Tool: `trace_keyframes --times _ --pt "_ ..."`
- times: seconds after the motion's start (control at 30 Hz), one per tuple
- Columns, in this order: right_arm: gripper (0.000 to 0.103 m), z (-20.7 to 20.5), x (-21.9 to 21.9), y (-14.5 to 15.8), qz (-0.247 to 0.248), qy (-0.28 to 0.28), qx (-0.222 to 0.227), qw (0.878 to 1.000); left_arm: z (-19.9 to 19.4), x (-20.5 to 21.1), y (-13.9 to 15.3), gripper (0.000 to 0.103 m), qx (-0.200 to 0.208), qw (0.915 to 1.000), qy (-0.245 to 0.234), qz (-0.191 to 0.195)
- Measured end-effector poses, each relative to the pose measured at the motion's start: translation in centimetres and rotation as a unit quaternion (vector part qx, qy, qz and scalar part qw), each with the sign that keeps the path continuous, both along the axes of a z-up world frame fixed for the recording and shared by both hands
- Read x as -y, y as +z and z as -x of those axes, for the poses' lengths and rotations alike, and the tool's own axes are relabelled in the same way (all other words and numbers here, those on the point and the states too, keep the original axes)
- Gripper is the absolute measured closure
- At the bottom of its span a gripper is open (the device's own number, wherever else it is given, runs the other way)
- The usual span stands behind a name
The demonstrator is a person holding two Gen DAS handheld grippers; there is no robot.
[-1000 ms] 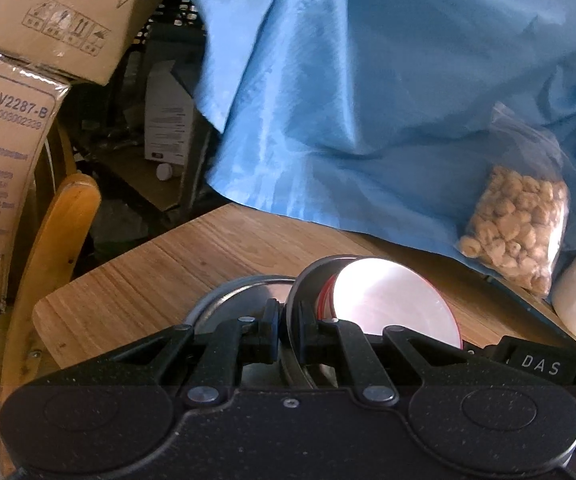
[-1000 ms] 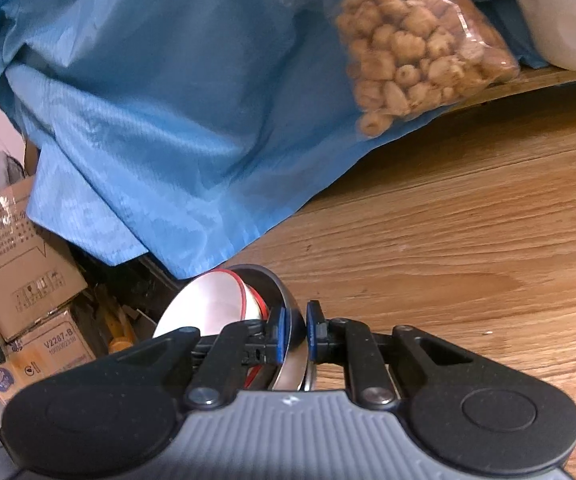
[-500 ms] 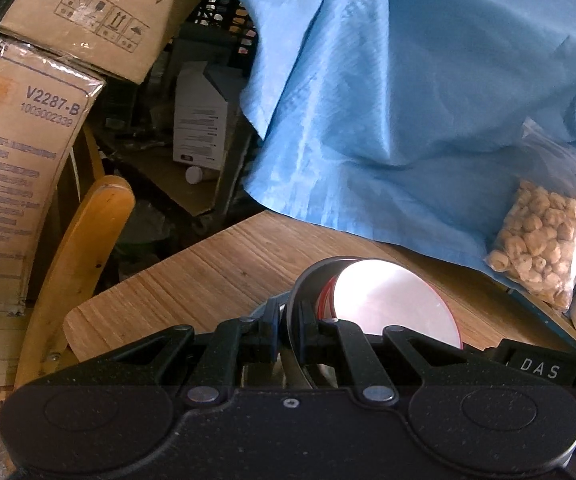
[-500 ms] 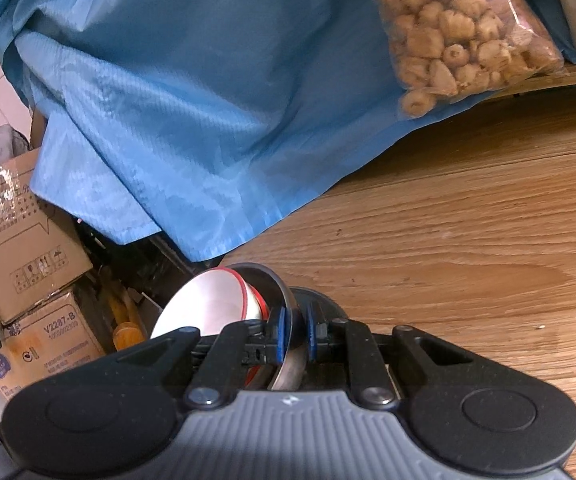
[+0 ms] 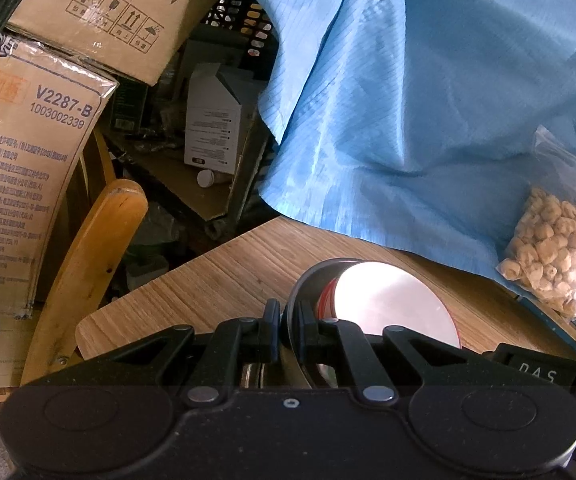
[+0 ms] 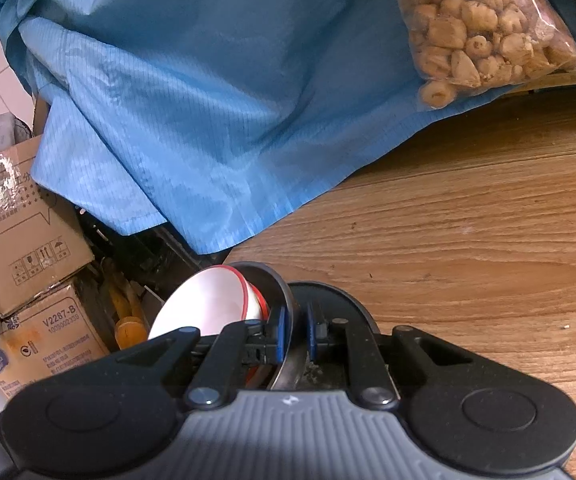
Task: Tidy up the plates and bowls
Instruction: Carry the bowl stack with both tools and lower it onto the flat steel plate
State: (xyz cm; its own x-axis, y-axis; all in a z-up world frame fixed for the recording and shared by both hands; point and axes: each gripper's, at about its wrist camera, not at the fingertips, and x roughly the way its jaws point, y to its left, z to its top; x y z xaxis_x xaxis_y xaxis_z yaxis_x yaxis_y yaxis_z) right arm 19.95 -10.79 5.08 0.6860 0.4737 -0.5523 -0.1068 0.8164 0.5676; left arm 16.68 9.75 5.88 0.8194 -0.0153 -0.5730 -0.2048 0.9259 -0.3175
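A dark metal bowl (image 5: 311, 276) is tilted on its side, and a white bowl with a red rim (image 5: 391, 304) is nested in it. My left gripper (image 5: 286, 332) is shut on the dark bowl's left rim. In the right wrist view my right gripper (image 6: 295, 332) is shut on the opposite rim of the same dark bowl (image 6: 268, 285), with the white bowl (image 6: 204, 304) to its left. The stack hangs just above the wooden table (image 5: 208, 292) near its corner. A dark round dish (image 6: 339, 300) lies under the right fingers.
A blue cloth (image 5: 407, 120) drapes over the table's far side, with a clear bag of snacks (image 5: 551, 248) on it. Cardboard boxes (image 5: 20, 168) and a wooden chair back (image 5: 100, 248) stand beyond the table's left corner (image 5: 88, 328). Bare wood (image 6: 467, 260) lies to the right.
Both grippers have carried the nested bowls left toward the table corner. The grey dish seen left of the left gripper has slipped under it; a dark dish has appeared in the right view.
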Motion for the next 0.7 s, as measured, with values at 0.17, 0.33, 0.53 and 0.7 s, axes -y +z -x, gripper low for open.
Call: trace_keyframes --times 0.17,0.33,0.53,0.7 --pt "0.089 0.06 0.06 0.05 0.003 -0.002 0.003 1.000 -0.08 0.02 -0.09 0.096 -0.004 1.0000 -0.004 0.007" --pt "0.089 -0.03 0.38 0.05 0.002 -0.008 0.000 1.000 -0.22 0.21 -0.24 0.096 -0.009 0.9999 -0.007 0.010" --pt "0.089 -0.09 0.46 0.08 0.001 -0.007 -0.001 1.000 -0.36 0.25 -0.28 0.096 -0.009 0.9999 -0.006 0.009" --pt "0.089 -0.12 0.36 0.06 0.005 -0.009 -0.003 1.000 -0.33 0.25 -0.32 0.096 -0.010 0.9999 -0.007 0.011"
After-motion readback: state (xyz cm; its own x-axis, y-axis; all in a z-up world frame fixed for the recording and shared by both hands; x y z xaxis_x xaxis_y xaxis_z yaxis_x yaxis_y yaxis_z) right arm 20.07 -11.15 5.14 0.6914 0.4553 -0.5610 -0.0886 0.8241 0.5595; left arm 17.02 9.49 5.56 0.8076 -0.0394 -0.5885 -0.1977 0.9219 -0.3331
